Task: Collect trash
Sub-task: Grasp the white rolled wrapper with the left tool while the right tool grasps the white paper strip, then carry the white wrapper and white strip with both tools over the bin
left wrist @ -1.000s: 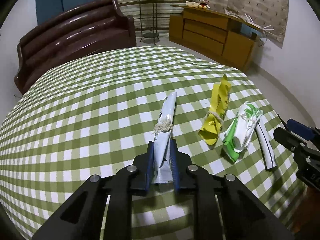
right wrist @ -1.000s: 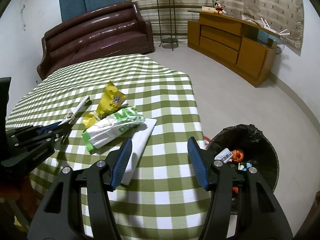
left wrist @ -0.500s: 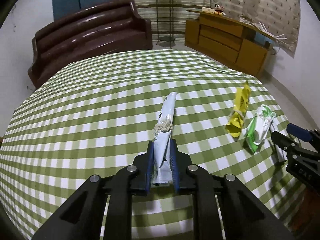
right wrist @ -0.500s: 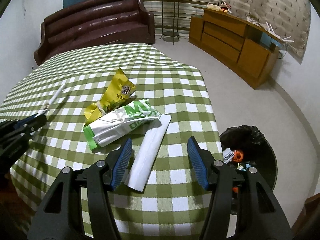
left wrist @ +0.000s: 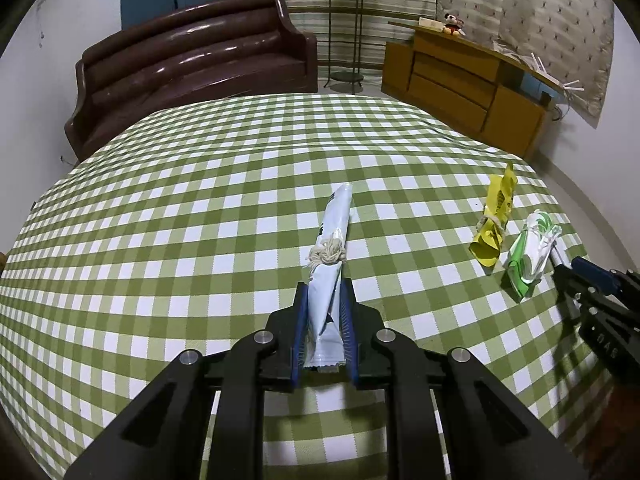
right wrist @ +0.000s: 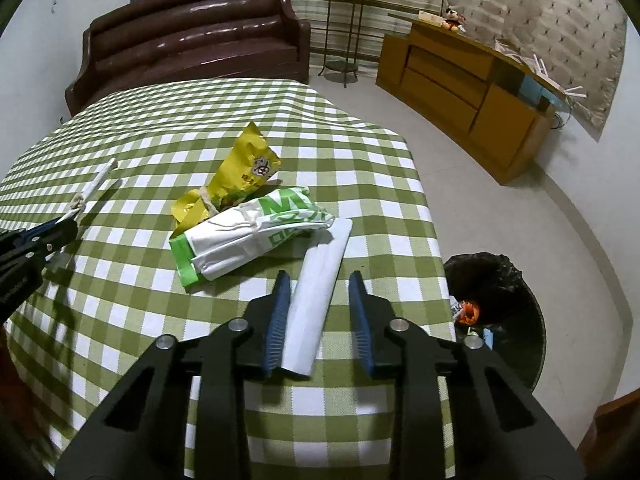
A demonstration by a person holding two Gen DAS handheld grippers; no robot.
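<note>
Between the blue pads of the left hand-held gripper (left wrist: 325,334), a pale blue wrapper (left wrist: 330,264) tied round its middle with white string is pinched at its near end, its far end pointing away over the green-and-white checked cloth of the bench (left wrist: 180,216).

Off to the right lie three more pieces of trash close together: a yellow wrapper (right wrist: 236,178) tied with string, a white-and-green wrapper (right wrist: 248,234) lying just in front of it and overlapping it, and a flat white wrapper (right wrist: 316,292) whose far end is tucked beside the green one.

The right hand-held gripper (right wrist: 318,322) straddles the near half of that flat white wrapper. Its jaws have just been closing, yet in the right wrist view they stand apart: the left pad is against the wrapper's edge, while a strip of cloth shows between the wrapper and the right pad.

Beyond the bench's right edge, on the pale floor, stands a bin with a black liner (right wrist: 496,308), some scraps already inside. Farther back are a dark brown sofa (left wrist: 192,68), a wooden sideboard (left wrist: 464,84) and a plant stand (left wrist: 346,36).
</note>
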